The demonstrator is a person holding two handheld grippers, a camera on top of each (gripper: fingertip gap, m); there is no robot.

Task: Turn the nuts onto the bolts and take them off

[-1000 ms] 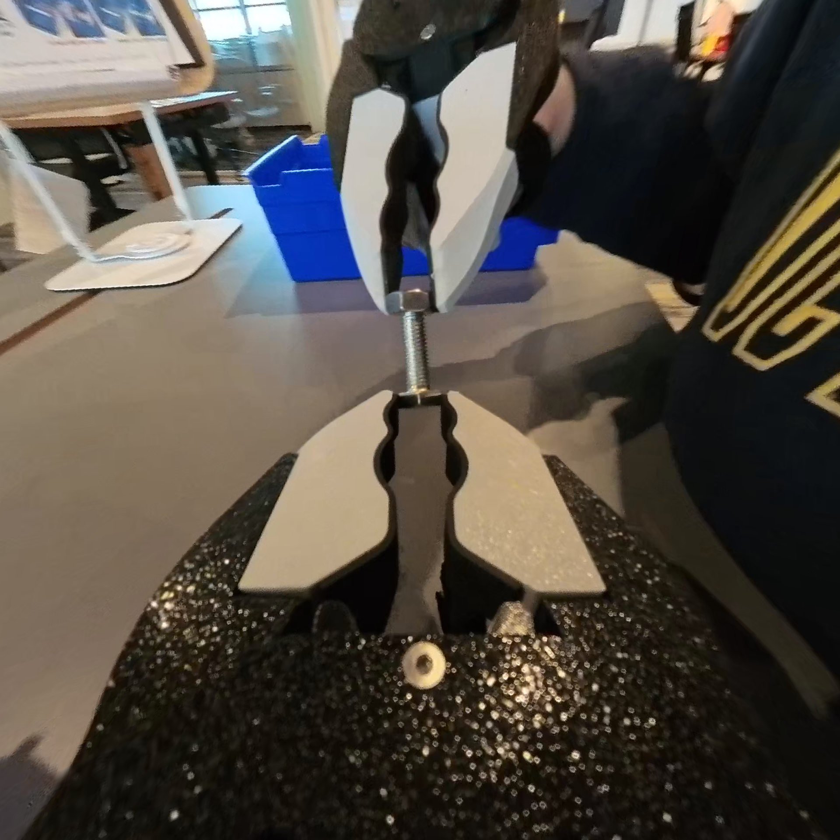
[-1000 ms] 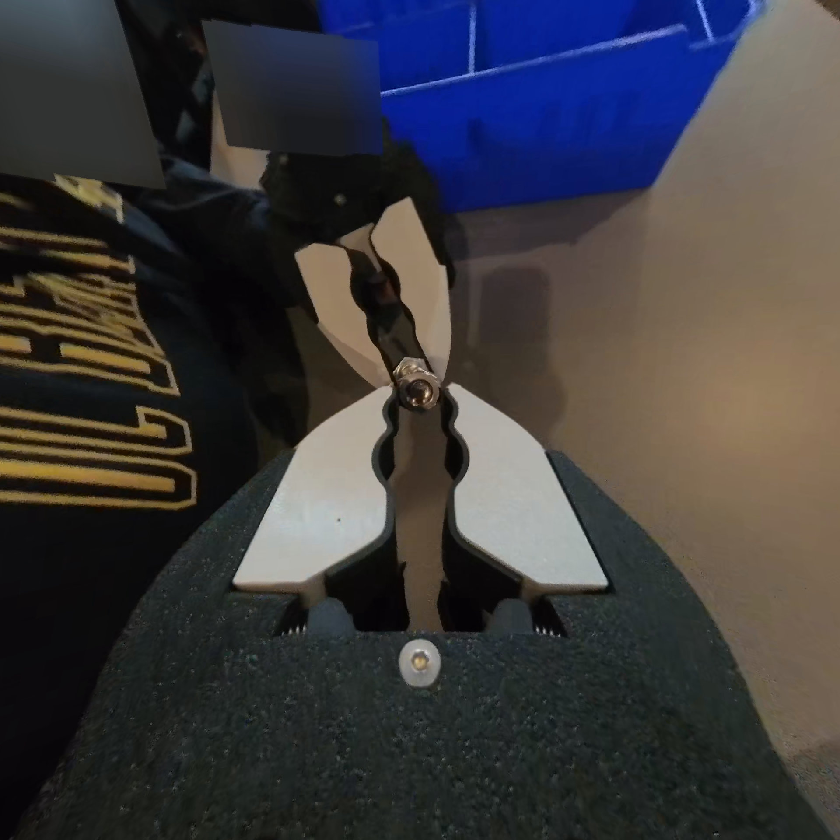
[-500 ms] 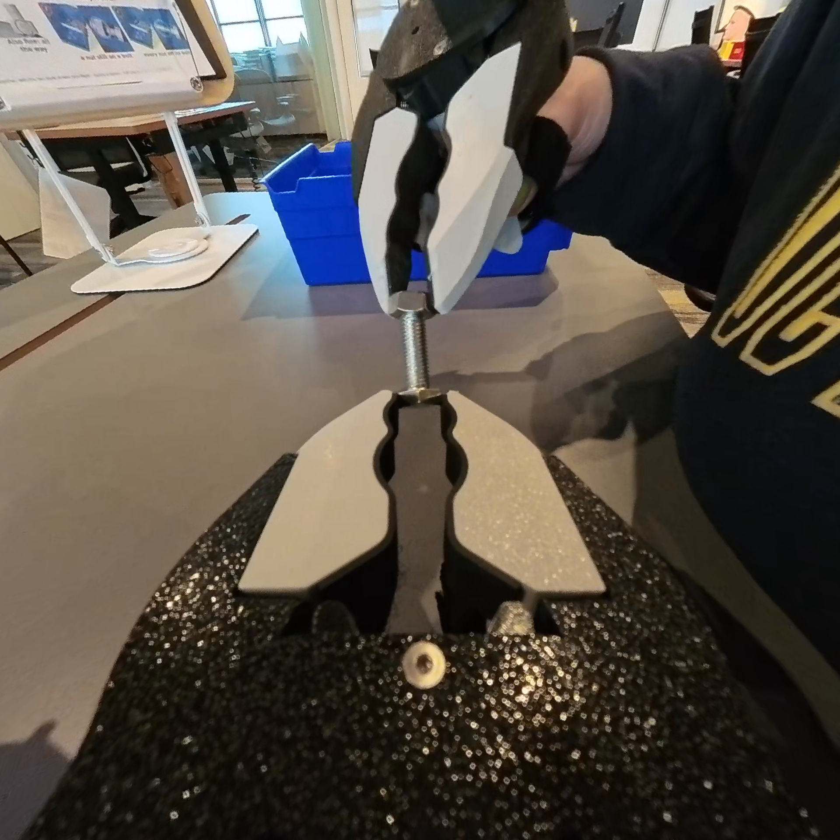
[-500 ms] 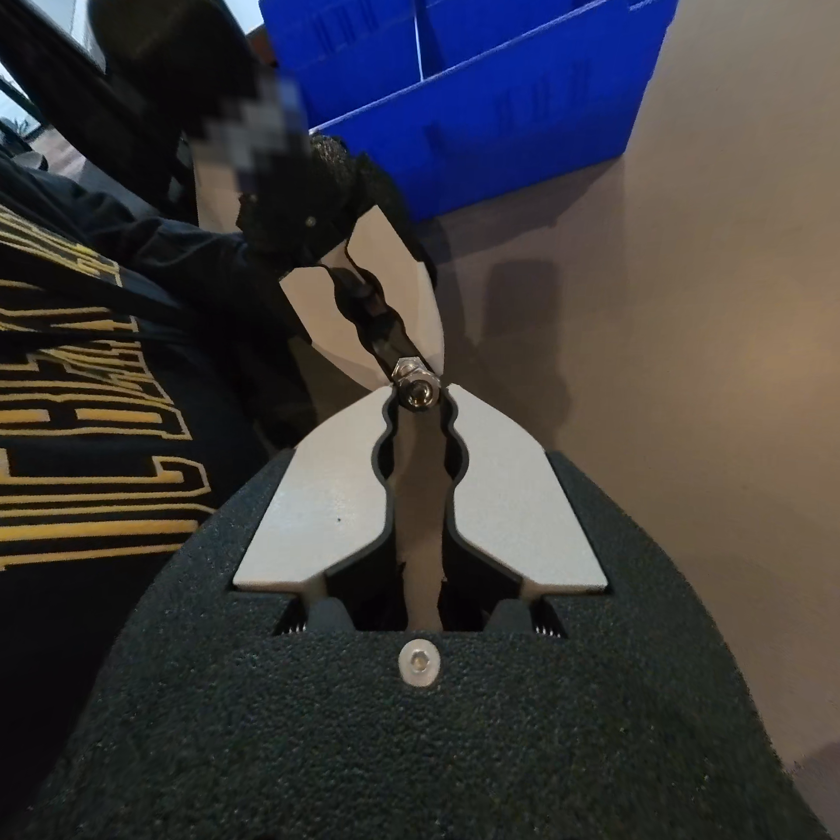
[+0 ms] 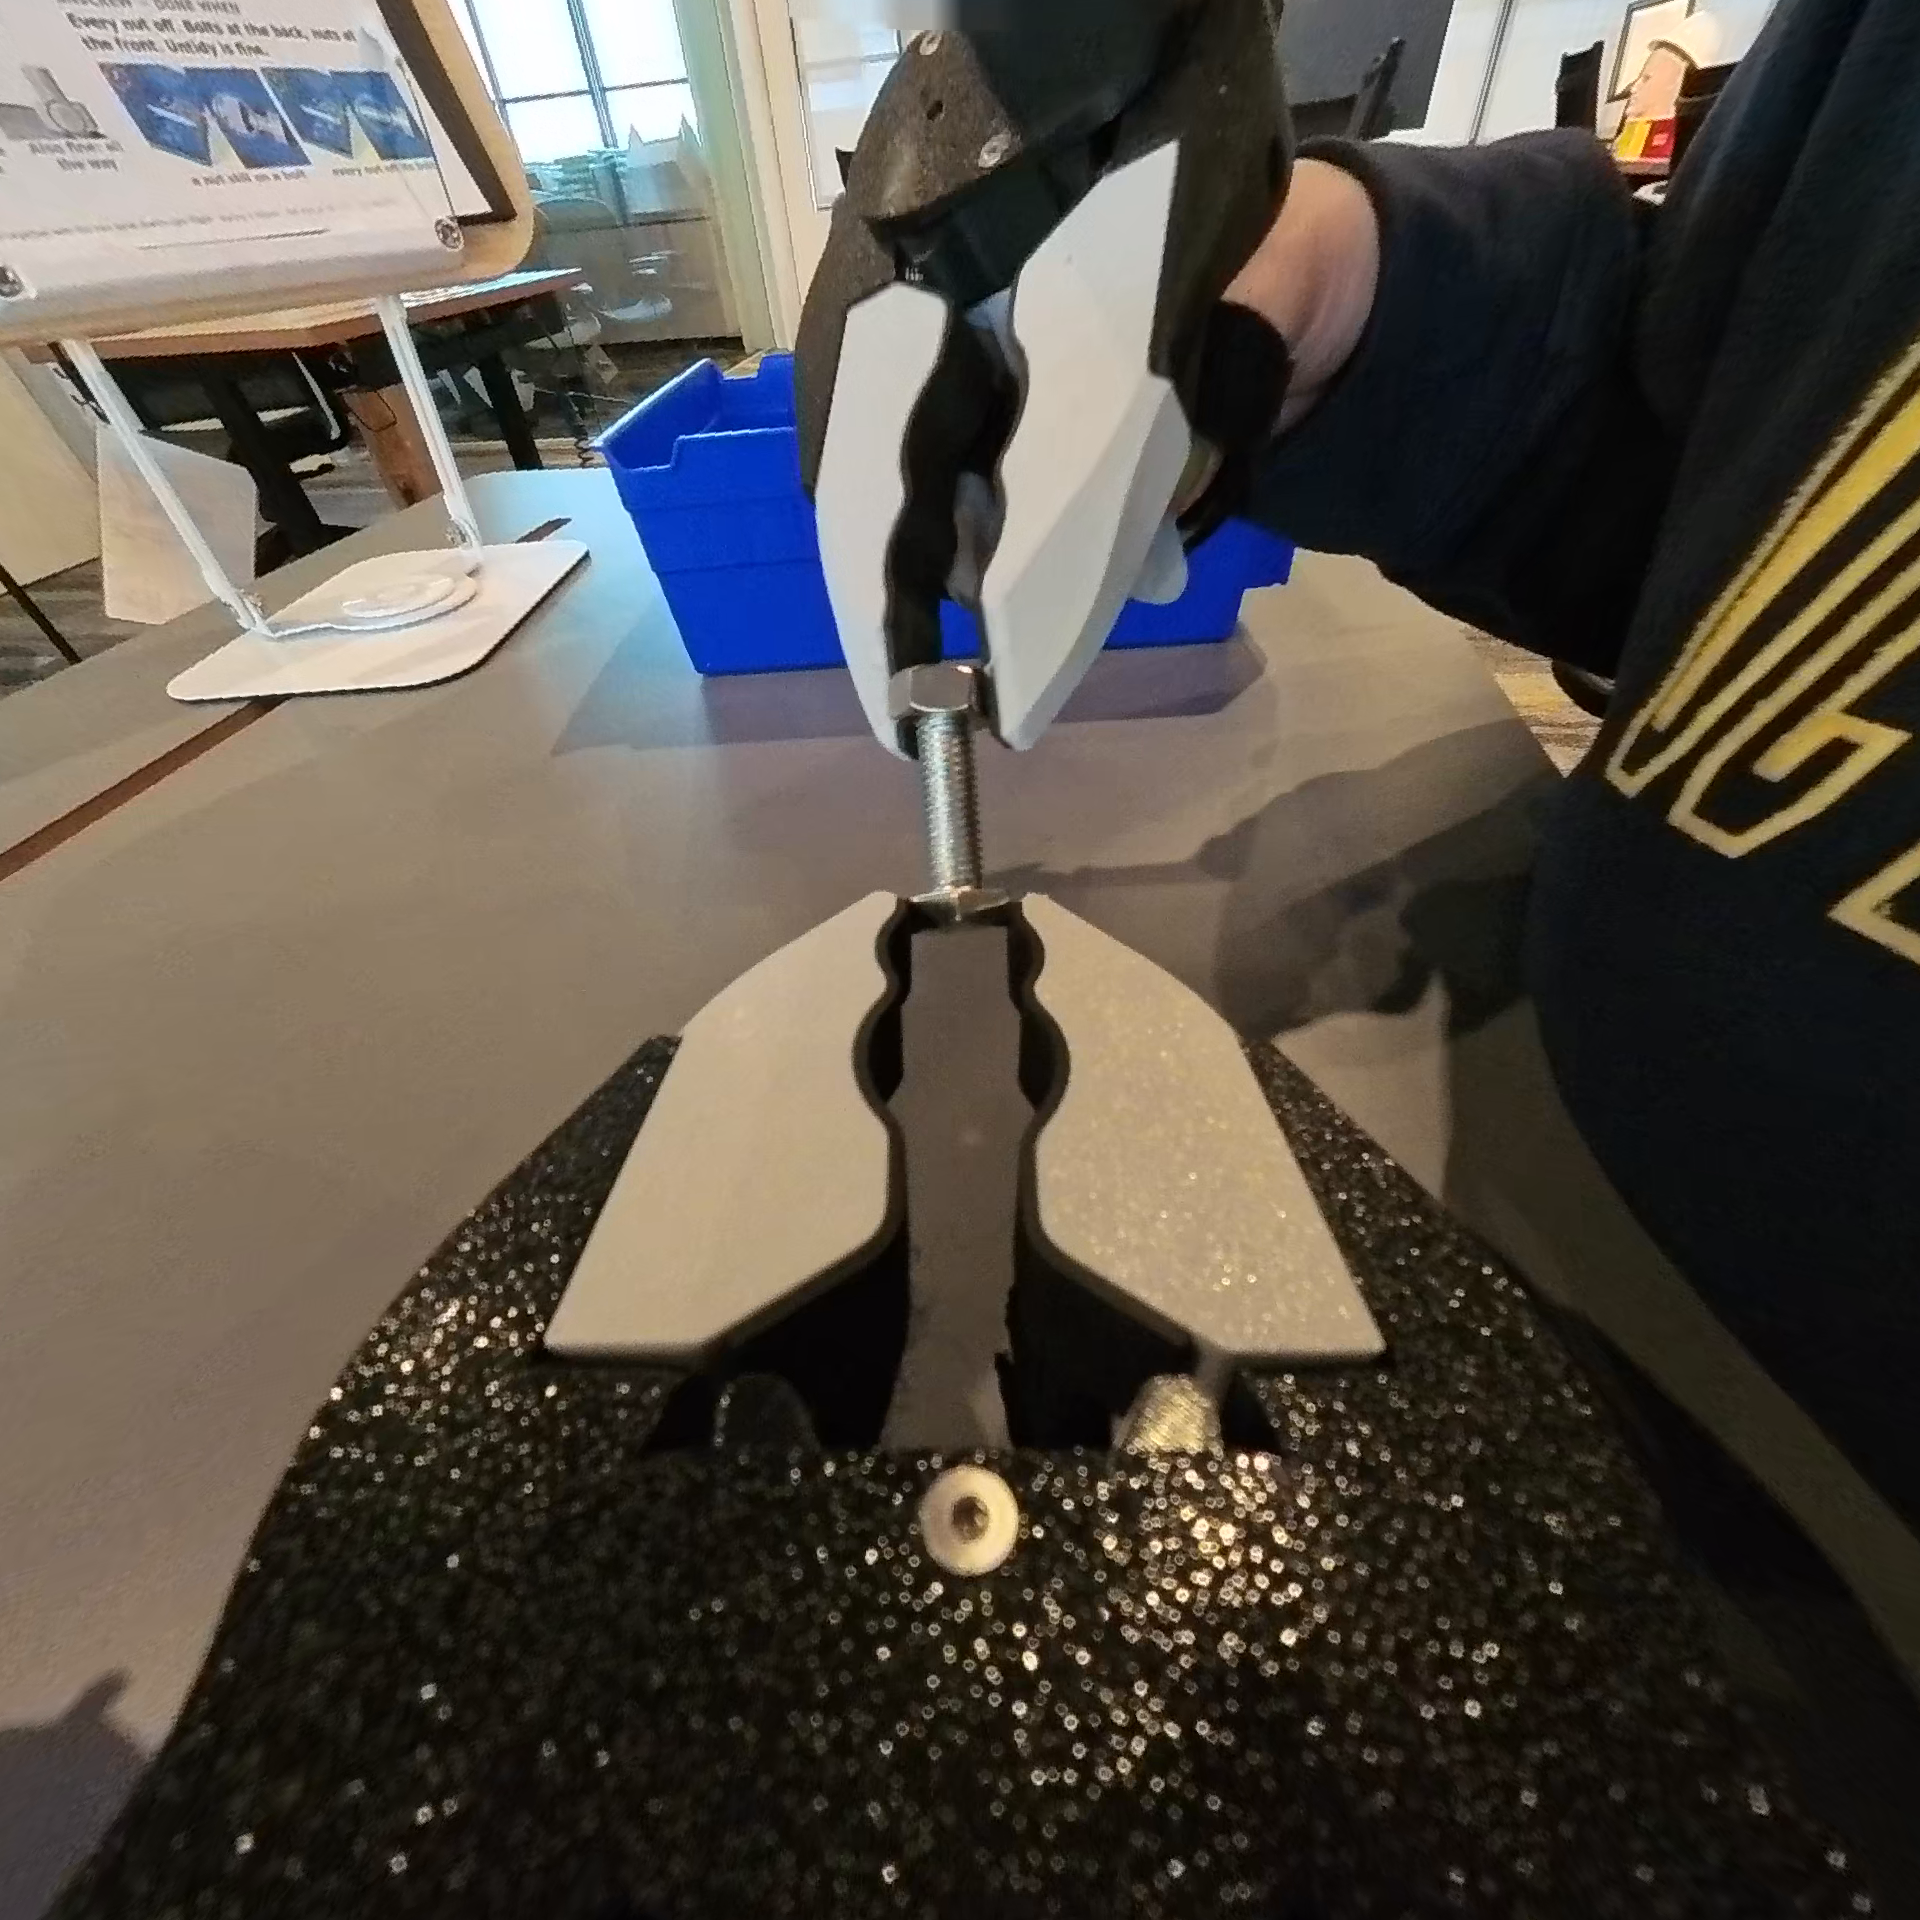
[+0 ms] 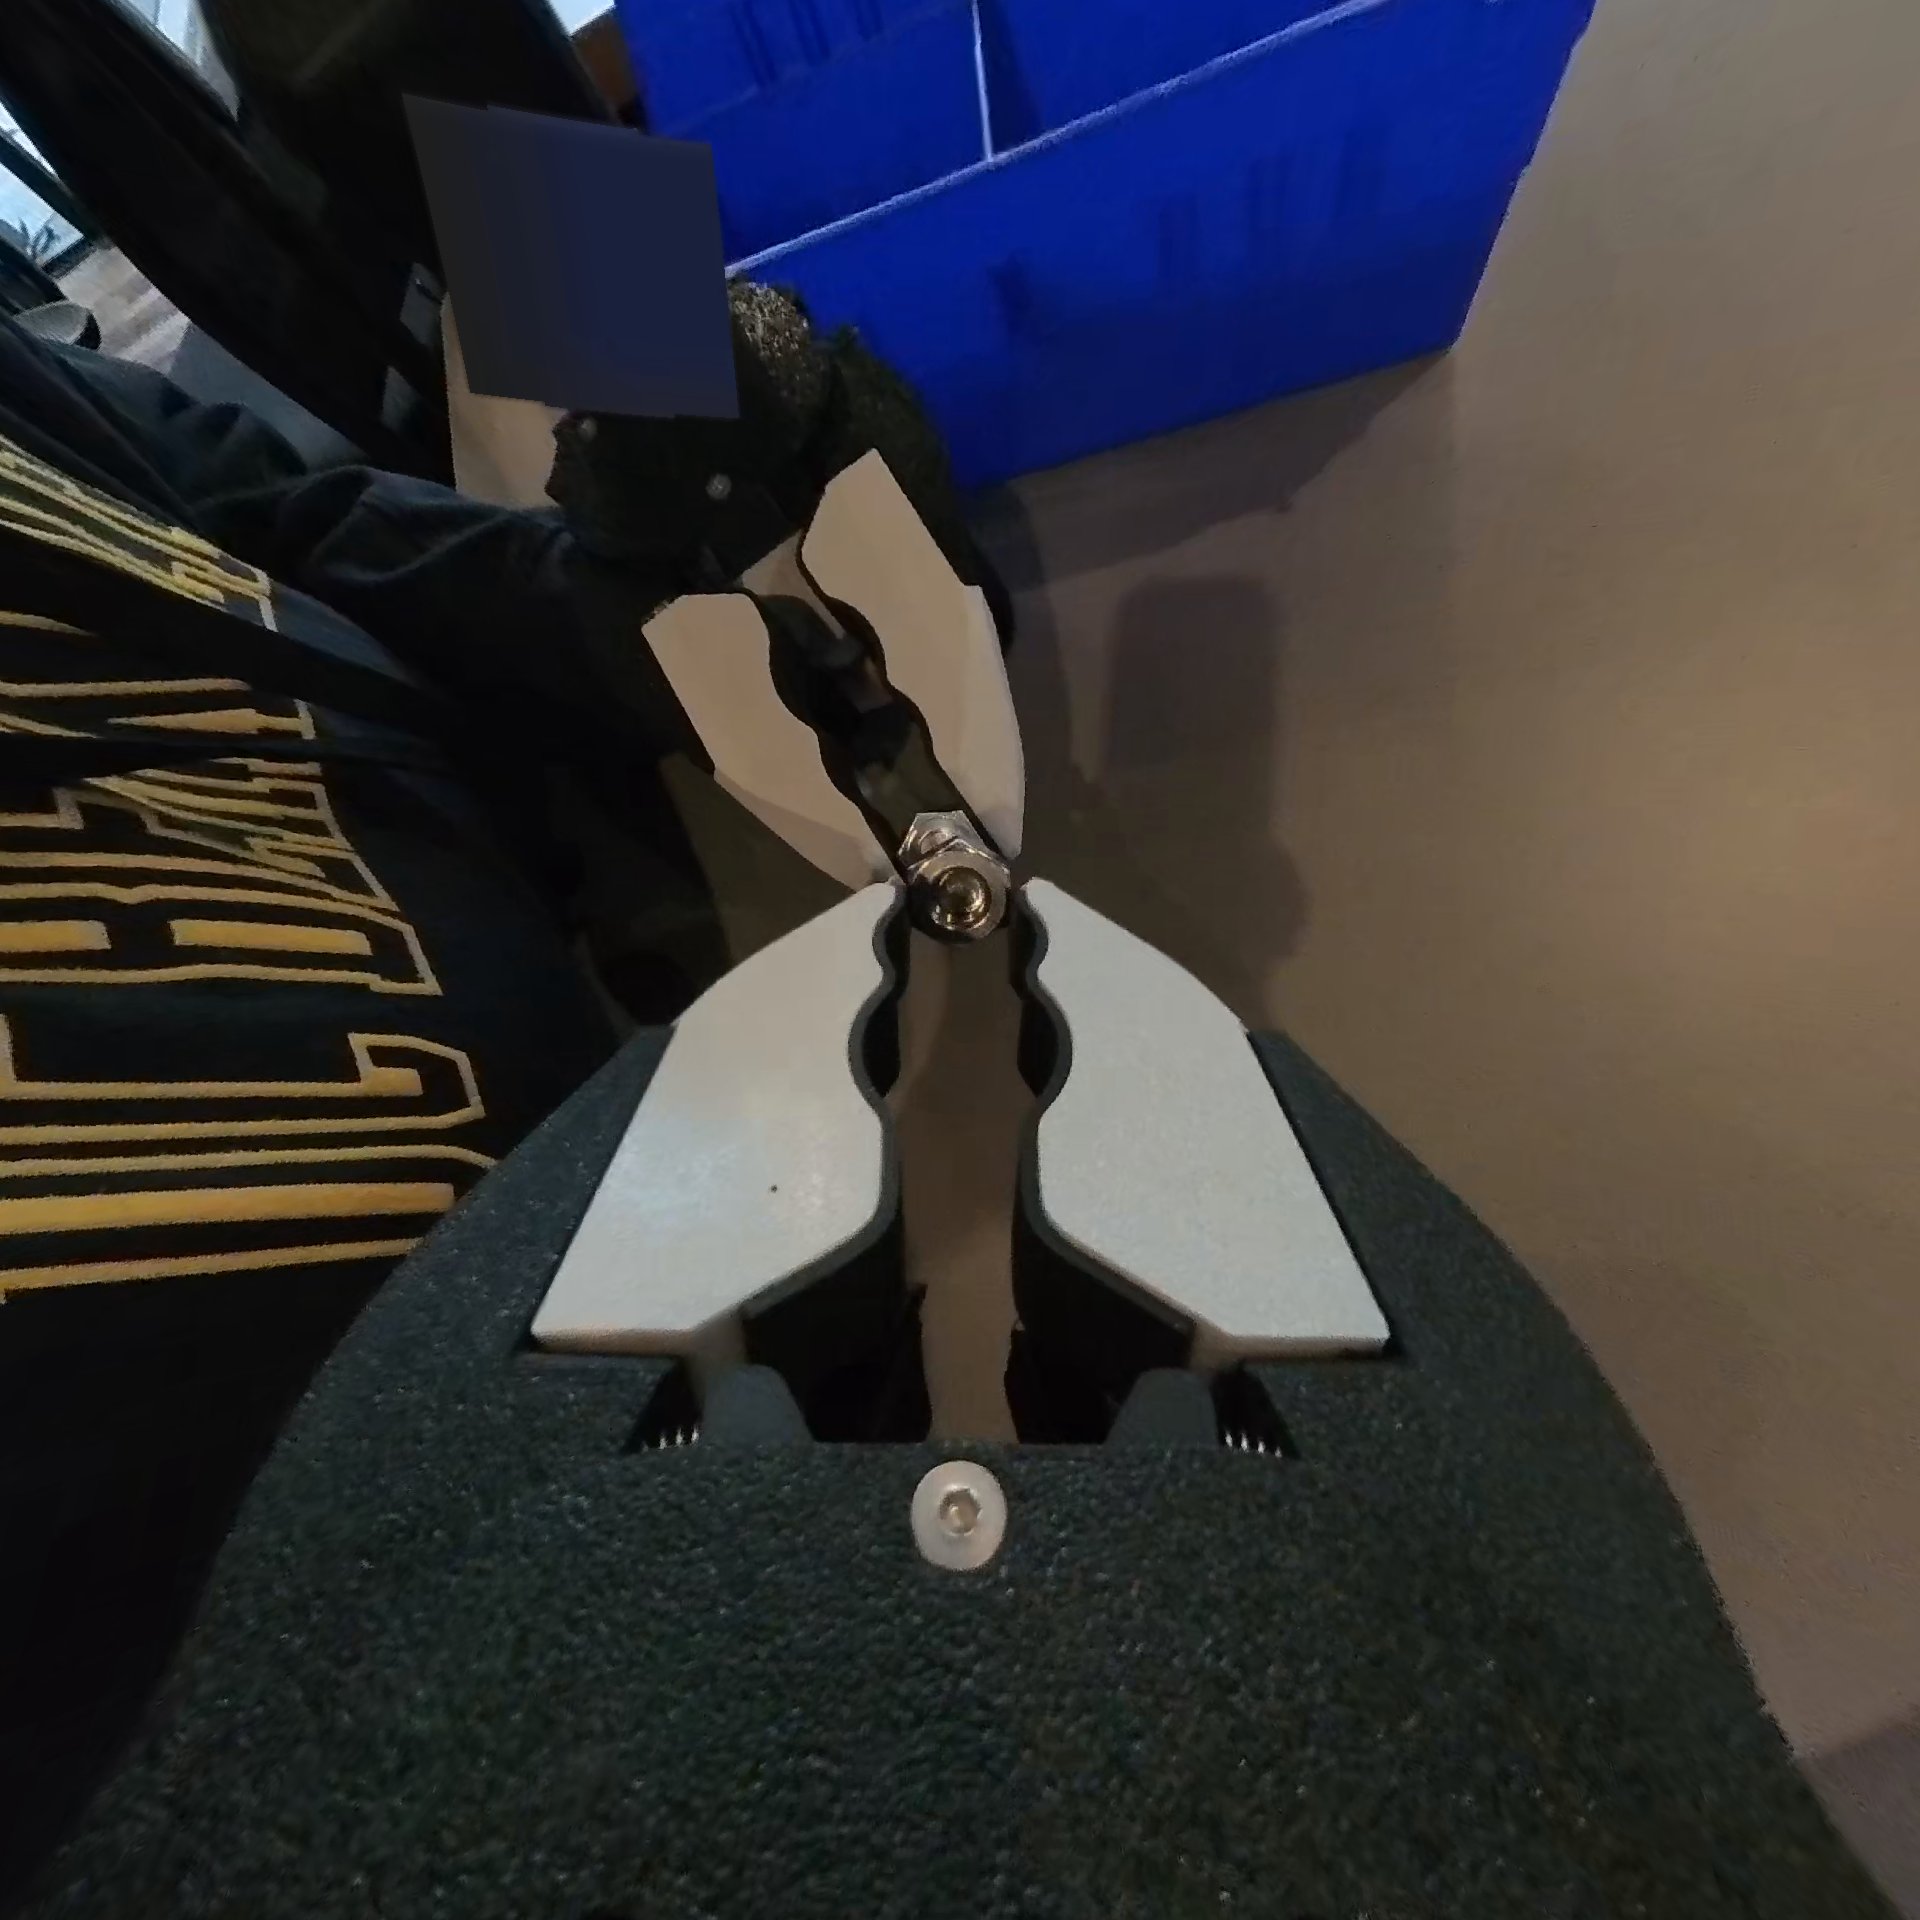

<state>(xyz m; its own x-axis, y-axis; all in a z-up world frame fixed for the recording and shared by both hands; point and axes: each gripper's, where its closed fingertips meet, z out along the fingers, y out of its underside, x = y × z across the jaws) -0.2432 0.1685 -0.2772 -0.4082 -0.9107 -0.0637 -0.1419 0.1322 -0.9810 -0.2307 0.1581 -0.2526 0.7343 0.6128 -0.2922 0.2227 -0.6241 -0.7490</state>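
Left gripper [image 5: 958,914]: pinching bolt [image 5: 948,810] head, mostly hidden.
Right gripper [image 5: 940,717]: pinching nut [image 5: 933,689] at far end.
Bin [image 5: 727,540]: partly hidden.

Daylight from background windows [image 5: 582,62] lit the left view brightly; soft shadows crossed the grey counter [image 5: 312,935]. The right view was dimmer, warm-toned, with wide-angle bending at edges.

A grey table [image 5: 364,987] fills the frame; a blue bin [image 5: 727,540] at upper centre, a white stand base [image 5: 384,623] upper left.
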